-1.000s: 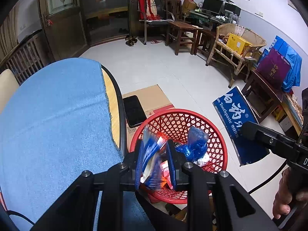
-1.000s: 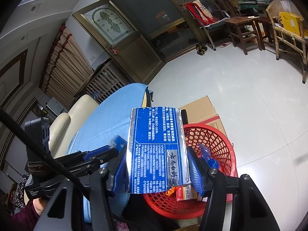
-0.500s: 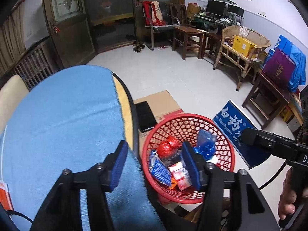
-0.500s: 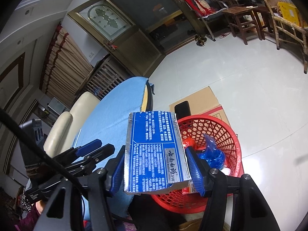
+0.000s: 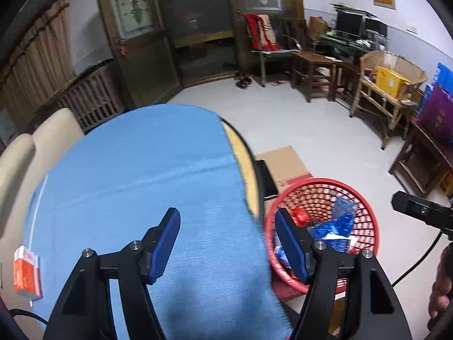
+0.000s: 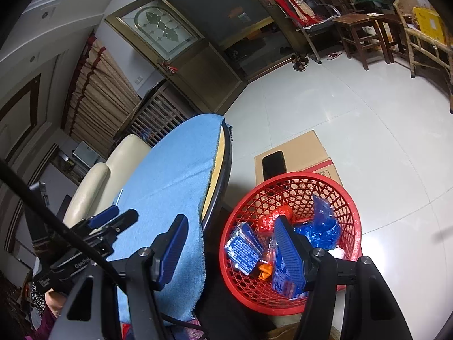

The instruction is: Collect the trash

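Observation:
The red mesh basket [image 6: 297, 174] [image 5: 320, 182] stands on the floor beside the round table with its blue cloth [image 5: 141, 170] [image 6: 175, 170]. In it lie a blue printed box [image 6: 245, 248], a crumpled blue bag [image 6: 322, 226], a red wrapper [image 6: 279, 215] and other packets. My right gripper [image 6: 232, 252] hangs above the basket's near rim, its jaws opening with nothing between them. Over the cloth, my left gripper [image 5: 229, 243] is also opening and empty, and it shows in the right wrist view as well [image 6: 113, 218]. An orange and white packet [image 5: 27, 274] lies on the cloth at far left.
A flat cardboard box [image 6: 300, 150] with a black slab [image 6: 273, 163] on it lies on the floor behind the basket. A cream chair [image 6: 113, 164] stands at the table's far side. Wooden tables and wicker chairs [image 5: 388, 96] line the right wall.
The left gripper let its wrapper fall into the basket, opened, and swung left over the table. The right gripper opened and its blue box dropped into the basket.

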